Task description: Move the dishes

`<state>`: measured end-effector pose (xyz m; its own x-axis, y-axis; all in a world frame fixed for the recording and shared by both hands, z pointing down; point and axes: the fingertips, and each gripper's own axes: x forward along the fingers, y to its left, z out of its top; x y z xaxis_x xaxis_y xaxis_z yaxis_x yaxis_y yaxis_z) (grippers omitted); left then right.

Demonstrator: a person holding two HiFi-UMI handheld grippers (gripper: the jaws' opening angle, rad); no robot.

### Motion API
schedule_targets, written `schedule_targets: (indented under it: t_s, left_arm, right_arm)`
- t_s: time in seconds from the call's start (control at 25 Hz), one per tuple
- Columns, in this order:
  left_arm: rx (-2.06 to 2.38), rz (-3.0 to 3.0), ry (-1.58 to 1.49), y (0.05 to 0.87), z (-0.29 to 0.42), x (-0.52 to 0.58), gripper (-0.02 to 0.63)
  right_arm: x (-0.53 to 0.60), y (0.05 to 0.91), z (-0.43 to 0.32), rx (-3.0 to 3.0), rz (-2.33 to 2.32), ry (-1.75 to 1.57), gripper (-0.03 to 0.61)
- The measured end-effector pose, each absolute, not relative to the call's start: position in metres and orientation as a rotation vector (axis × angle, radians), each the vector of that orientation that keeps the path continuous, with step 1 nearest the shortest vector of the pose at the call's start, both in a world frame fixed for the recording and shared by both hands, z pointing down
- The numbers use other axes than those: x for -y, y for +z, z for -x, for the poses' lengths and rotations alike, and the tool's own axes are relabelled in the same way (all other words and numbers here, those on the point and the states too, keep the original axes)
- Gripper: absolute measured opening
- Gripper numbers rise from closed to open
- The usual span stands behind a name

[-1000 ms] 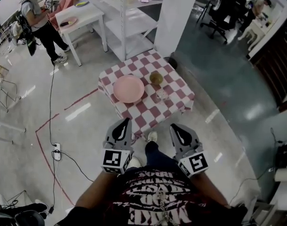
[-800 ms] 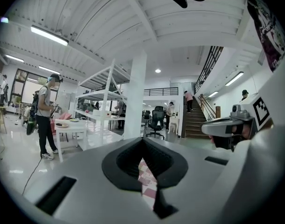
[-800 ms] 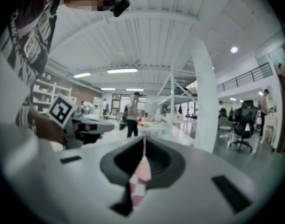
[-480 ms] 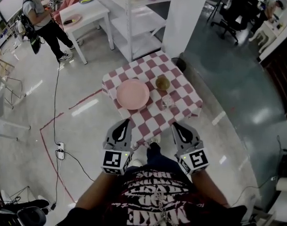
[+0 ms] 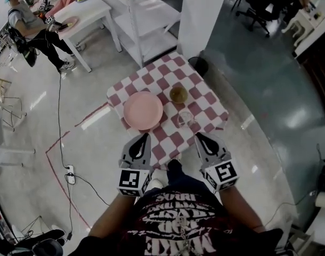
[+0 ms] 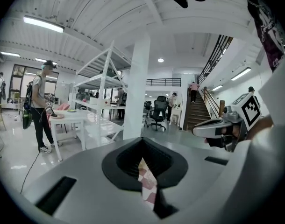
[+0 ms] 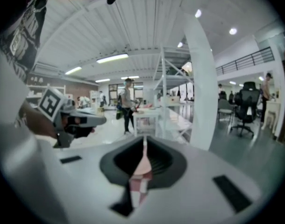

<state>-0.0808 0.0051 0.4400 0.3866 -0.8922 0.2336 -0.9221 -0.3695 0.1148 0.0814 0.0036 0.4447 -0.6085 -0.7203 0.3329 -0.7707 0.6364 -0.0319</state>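
A small table point(image 5: 205, 97) with a red-and-white checked cloth stands just ahead of me. On it lie a pink plate point(image 5: 143, 111), a small brownish bowl point(image 5: 178, 94) and a clear glass point(image 5: 185, 118). My left gripper point(image 5: 138, 145) hovers at the table's near edge, short of the plate, its jaws together and empty. My right gripper point(image 5: 205, 142) is held level with it, near the glass, also shut on nothing. In the left gripper view the left gripper point(image 6: 143, 160) shows only a thin slit of checked cloth. The right gripper point(image 7: 143, 157) shows a sliver of pink plate and cloth.
A white pillar point(image 5: 202, 15) and white shelving point(image 5: 146, 20) stand behind the table, with a dark bin point(image 5: 197, 65) at the pillar's foot. A person point(image 5: 29, 31) stands by a white table point(image 5: 85, 12) at far left. A cable and power strip point(image 5: 70, 174) lie on the floor.
The checked table has come nearer, so both grippers now reach its near edge. Both have stayed shut and side by side.
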Motion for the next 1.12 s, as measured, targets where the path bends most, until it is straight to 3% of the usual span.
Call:
schedule_targets:
  t_s: [0.76,0.88,1.12]
  left_arm:
    - [1.307,-2.376,0.383,0.586,0.001,0.095,0.026]
    - [1.298,-2.367,0.456,0.604,-0.007,0.111,0.026]
    - [1.315,-2.157,0.614,0.662,0.014,0.127,0.026]
  right_arm:
    - [0.098,0.614,-0.11,2.338,-1.138,0.612,0.046]
    - [0.102,0.637,-0.114,2.291,-1.088,0.659,0.125]
    - [0.125,0.681,-0.12,2.193,-1.043,0.736,0.153]
